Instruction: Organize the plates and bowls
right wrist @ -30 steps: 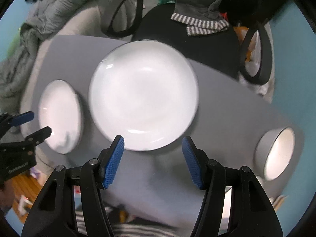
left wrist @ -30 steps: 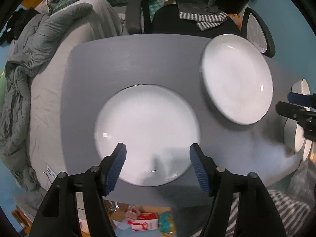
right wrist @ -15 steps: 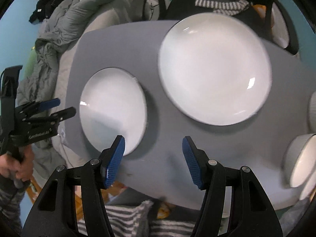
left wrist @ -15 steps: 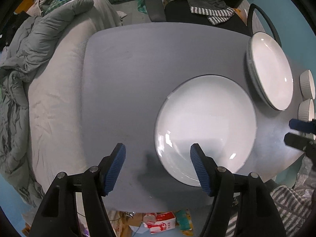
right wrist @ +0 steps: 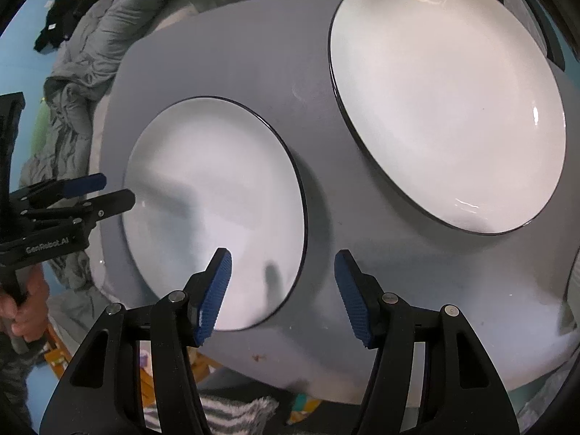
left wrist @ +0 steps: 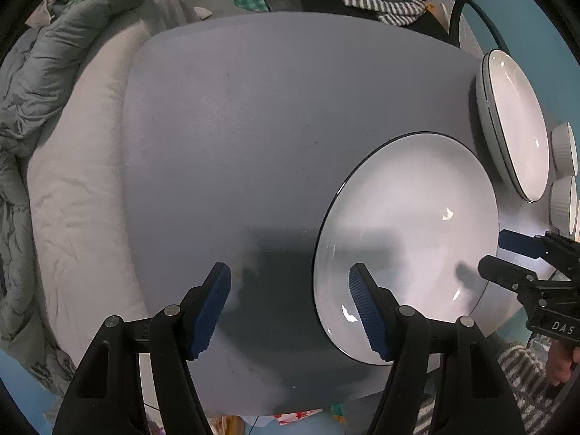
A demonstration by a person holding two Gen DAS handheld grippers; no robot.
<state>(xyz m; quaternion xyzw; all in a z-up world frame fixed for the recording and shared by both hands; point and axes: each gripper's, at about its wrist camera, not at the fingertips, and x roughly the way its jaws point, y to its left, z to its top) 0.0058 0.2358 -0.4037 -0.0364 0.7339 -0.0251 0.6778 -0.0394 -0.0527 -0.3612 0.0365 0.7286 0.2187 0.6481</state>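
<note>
Left gripper [left wrist: 290,306] fingers spread wide, empty, over the grey table [left wrist: 253,127]; near plate [left wrist: 406,239] lower right, two ribbed bowls [left wrist: 563,148] only here at right edge. Right gripper [right wrist: 282,295] gapes empty; far plate [right wrist: 446,94] fills upper right.

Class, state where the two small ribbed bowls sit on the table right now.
In the left wrist view, the two ribbed bowls sit at the table's far right edge, one behind the other, just beyond the stacked plates.
</note>
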